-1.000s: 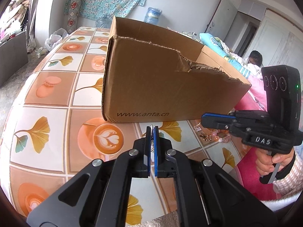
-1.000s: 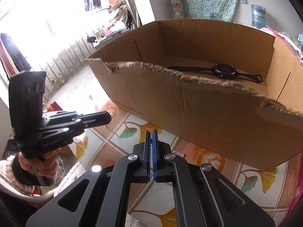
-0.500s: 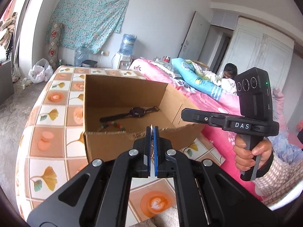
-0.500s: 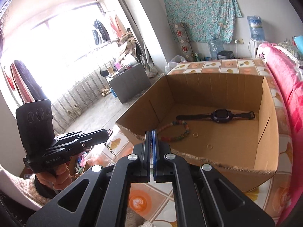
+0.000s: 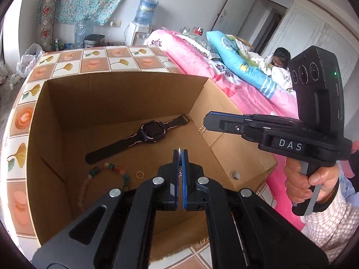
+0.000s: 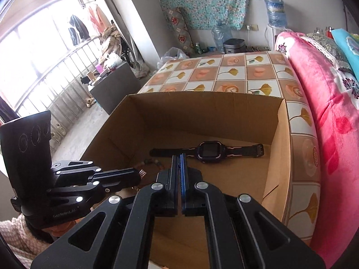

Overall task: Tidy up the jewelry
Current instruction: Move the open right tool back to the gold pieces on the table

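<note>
An open cardboard box (image 5: 125, 76) stands on the tiled table. On its floor lie a black watch (image 5: 152, 132), a bead bracelet (image 5: 107, 168) and a small gold ring (image 5: 140, 174). My left gripper (image 5: 179, 151) hangs over the box's near part, shut on a thin chain (image 5: 179, 157). My right gripper (image 5: 205, 121) is above the box's right wall, shut on the chain's other end, with gold links (image 5: 202, 131) dangling under its tip. The right wrist view shows the right gripper (image 6: 179, 157) over the watch (image 6: 208, 151) and the left gripper (image 6: 140, 174) beside it.
The table (image 6: 233, 71) with its leaf-pattern cloth runs on behind the box. A pink bed (image 6: 325, 94) presses against its right side, and a person (image 5: 278, 60) sits on it far back. A water dispenser (image 5: 139, 31) stands by the wall.
Both grippers rose from in front of the box's torn near wall to above its opening. The watch, beads and ring inside came into view. Both stayed shut.
</note>
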### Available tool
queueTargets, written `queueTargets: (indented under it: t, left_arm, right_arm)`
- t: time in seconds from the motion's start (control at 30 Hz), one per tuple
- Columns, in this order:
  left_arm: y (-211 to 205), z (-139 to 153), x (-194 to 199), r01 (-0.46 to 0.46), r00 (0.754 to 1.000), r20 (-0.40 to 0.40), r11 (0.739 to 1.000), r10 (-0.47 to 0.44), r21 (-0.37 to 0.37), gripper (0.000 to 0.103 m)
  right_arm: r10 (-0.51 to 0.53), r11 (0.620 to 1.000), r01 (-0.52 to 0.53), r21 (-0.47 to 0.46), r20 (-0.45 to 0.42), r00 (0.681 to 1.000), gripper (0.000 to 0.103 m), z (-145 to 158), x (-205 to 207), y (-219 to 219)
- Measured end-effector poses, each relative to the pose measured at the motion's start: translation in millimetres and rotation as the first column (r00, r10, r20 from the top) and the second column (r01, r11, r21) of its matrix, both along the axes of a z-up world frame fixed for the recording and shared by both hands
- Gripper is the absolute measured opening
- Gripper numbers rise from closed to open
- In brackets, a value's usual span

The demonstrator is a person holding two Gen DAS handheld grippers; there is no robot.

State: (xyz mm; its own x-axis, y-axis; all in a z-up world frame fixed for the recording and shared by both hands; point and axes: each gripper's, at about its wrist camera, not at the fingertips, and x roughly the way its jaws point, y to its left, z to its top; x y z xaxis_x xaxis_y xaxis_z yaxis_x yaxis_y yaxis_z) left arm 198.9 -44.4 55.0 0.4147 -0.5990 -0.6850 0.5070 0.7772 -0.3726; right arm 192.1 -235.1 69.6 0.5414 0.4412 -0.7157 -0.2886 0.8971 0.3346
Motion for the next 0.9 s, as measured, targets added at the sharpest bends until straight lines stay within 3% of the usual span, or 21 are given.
queueTargets:
  t: [0.13, 0.23, 0.33, 0.6, 0.8, 0.83, 0.9]
  left_arm:
    - [-12.7, -4.3, 17.1, -0.027, 0.999, -0.046, 1.0, 0.026, -0.015, 0.002]
    - [-16.1, -5.7, 28.2, -0.058, 0.997, -0.058, 0.998, 0.057, -0.019, 0.01]
    - [-15.6, -6.8, 30.3, -0.067, 0.996, -0.06, 0.997, 0.065, -0.041, 0.012]
    - [-6.8, 9.5, 25.7, -0.121, 0.992, 0.013, 0.99, 0.122, -0.073, 0.012]
    - [12.7, 36.3, -8.5, -0.127, 0.982, 0.129, 0.987, 0.139, -0.098, 0.012]
    - [17.1, 39.7, -17.3, -0.125, 0.979, 0.149, 0.988, 0.138, -0.095, 0.012]
    - [27.4, 45.1, -39.5, -0.118, 0.972, 0.192, 0.989, 0.133, -0.089, 0.017]
  right_arm:
    - [-0.024, 1.0, 0.024, -0.013, -0.024, 0.999, 0.002, -6.7, 20.3, -4.5]
    - [-0.037, 0.999, 0.037, -0.002, -0.033, 0.999, 0.004, -9.0, 24.8, -8.0]
    - [-0.038, 0.999, 0.039, 0.015, -0.035, 0.999, 0.004, -12.3, 26.6, -12.2]
    - [-0.062, 0.997, 0.062, 0.055, 0.002, 0.998, 0.004, -4.7, 16.8, -25.4]
    - [-0.044, 0.993, 0.031, 0.113, 0.113, 0.993, 0.004, 21.7, -15.2, -29.1]
    - [-0.038, 0.992, 0.021, 0.122, 0.137, 0.99, 0.006, 26.6, -25.2, -28.9]
    - [-0.022, 0.99, -0.004, 0.141, 0.181, 0.983, 0.027, 34.4, -48.2, -28.4]
